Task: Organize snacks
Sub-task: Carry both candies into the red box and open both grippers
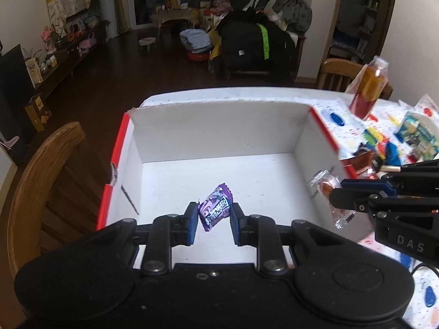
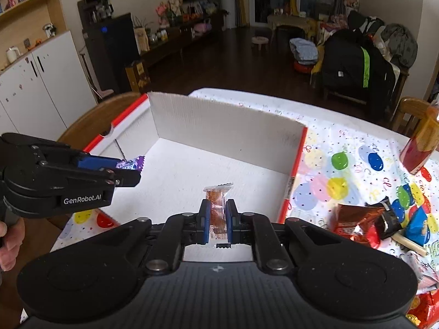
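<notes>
The purple candy packet [image 1: 215,207] sits between the blue pads of the left gripper [image 1: 214,219], over the white floor of the open cardboard box [image 1: 219,134]. In the left wrist view the left pad touches the wrapper, while a sliver of gap shows at the right pad, so a firm pinch cannot be told from that view. The right wrist view shows the same gripper [image 2: 129,170] from the side, with the wrapper's purple end [image 2: 131,163] sticking out past its tips, clear of the box floor.

The clear-wrapped orange snack [image 2: 218,208] is clamped upright between the closed pads of the right gripper [image 2: 218,216], near the box's near edge. From the left wrist view this gripper [image 1: 337,194] comes in from the right, and the snack [image 1: 329,189] hangs beside the box's right wall.

Counted: two grippers, one snack in each, one box with red-edged walls and nothing lying on its floor.

Only the right wrist view shows the balloon-print tablecloth [image 2: 343,164] plainly, with a crumpled red foil bag [image 2: 354,219], a dark packet [image 2: 388,219] and a blue packet [image 2: 417,224] clustered to the right of the box, plus part of a hand [image 2: 9,238] at the left edge. Both views catch an orange-and-red bottle [image 1: 369,87] standing beyond the box's right side. Only the left wrist view shows a pale green-and-blue bag [image 1: 418,131] past the cluster and a wooden chair back [image 1: 41,170] to the left.
</notes>
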A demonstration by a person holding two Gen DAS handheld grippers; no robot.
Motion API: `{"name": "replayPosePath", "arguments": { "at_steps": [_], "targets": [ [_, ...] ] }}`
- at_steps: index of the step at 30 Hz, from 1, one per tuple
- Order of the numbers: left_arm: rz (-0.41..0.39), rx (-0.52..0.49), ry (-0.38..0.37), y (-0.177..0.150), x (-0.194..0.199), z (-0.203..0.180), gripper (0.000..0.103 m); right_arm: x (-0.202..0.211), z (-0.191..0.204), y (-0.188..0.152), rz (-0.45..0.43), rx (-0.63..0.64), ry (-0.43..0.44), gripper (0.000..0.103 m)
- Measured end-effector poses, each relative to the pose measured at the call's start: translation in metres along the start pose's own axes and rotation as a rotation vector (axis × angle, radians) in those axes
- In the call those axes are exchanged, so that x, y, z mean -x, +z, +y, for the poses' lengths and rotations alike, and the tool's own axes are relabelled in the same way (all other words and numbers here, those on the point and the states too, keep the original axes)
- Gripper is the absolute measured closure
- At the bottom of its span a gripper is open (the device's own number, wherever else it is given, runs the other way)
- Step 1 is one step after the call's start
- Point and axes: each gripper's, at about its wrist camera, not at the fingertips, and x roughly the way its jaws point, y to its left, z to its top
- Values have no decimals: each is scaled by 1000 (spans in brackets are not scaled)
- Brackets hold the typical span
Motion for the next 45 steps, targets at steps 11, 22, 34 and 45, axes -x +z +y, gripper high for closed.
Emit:
{"name": "replayPosePath", "arguments": {
  "at_steps": [11, 22, 34, 45],
  "targets": [
    [97, -16, 6, 7, -34, 13, 81, -49, 8, 8, 99, 0, -11, 92],
    [172, -26, 11, -2, -46, 11, 73, -65, 8, 1, 153, -11, -4, 92],
    [118, -47, 39, -1, -35, 8, 37, -50, 1, -1, 129, -35, 0, 91],
    [55, -42, 62, -3, -7, 9, 23, -28, 5, -2, 119, -19, -12, 89]
  ]
}}
